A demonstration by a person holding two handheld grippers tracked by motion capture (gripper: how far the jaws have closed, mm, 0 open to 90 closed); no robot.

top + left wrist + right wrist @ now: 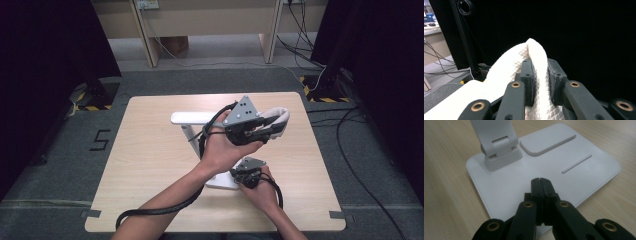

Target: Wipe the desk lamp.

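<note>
left gripper: clamped on a fold of the white cloth, jaws pinched narrow with the fabric bunched between the pads. In the high view this gripper is held up over the far right part of the table, at the right end of the lamp's head bar.

white cloth: quilted or waffle weave, looks soft and floppy, probably weighs next to nothing. It drapes over the jaws, so I'd say it'll sag and slide wherever it isn't pinched. In the high view the cloth is wrapped round the gripper tip.

where to grab the cloth: a doubled-over fold like the one it's got now seems the safest bet; a single layer would likely slip out.

right gripper: jaws fully together, nothing between them, tips resting on or just above the lamp base. Can't tell if it's actually pressing down.

lamp base: flat white plastic slab with a ribbed pad and a slim slot, looks smooth and a bit slippery. Sits at the near middle of the table.

lamp arm: hinged at the base, stiff, but I'd guess that hinge swings if the cloth pushes hard.

risk: light stand, so holding the base down seems smart.
</note>
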